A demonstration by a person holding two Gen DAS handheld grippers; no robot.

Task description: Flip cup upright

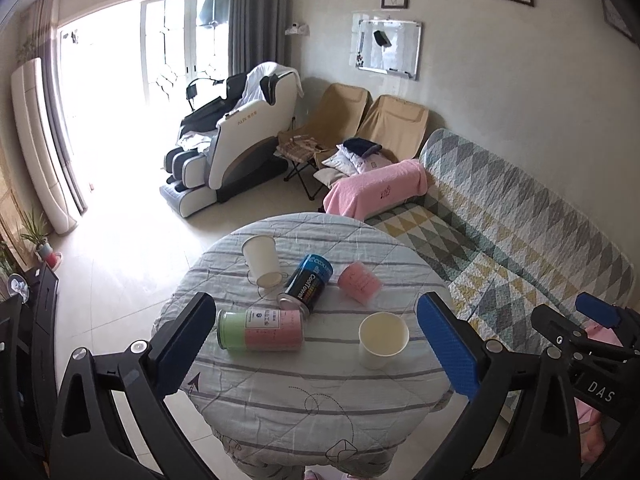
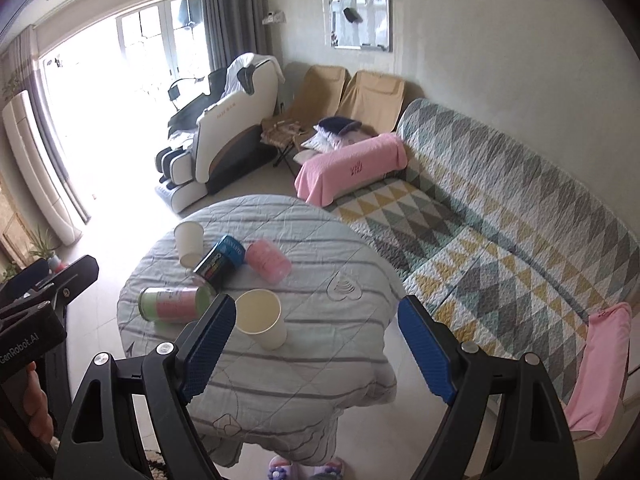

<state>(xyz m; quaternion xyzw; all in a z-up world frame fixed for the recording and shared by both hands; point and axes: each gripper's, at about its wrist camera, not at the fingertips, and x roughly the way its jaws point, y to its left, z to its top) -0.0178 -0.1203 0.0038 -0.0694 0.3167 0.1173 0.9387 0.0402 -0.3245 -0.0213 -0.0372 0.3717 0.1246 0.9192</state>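
A round table [image 1: 320, 396] with a striped cloth holds several containers. A white paper cup [image 1: 383, 339] stands upright near the front; it also shows in the right wrist view [image 2: 262, 317]. A second white paper cup [image 1: 261, 261] lies tipped at the far side [image 2: 189, 243]. A pink cup [image 1: 359, 282] lies on its side [image 2: 267, 259]. My left gripper [image 1: 316, 344] is open and empty above the table's near half. My right gripper [image 2: 316, 344] is open and empty, right of the upright cup.
A green-and-pink can [image 1: 260, 330] and a dark blue can [image 1: 306, 285] lie on their sides mid-table. A quilted sofa [image 1: 520, 232] with a pink blanket runs along the right. A massage chair [image 1: 236, 136] and folding chairs stand behind.
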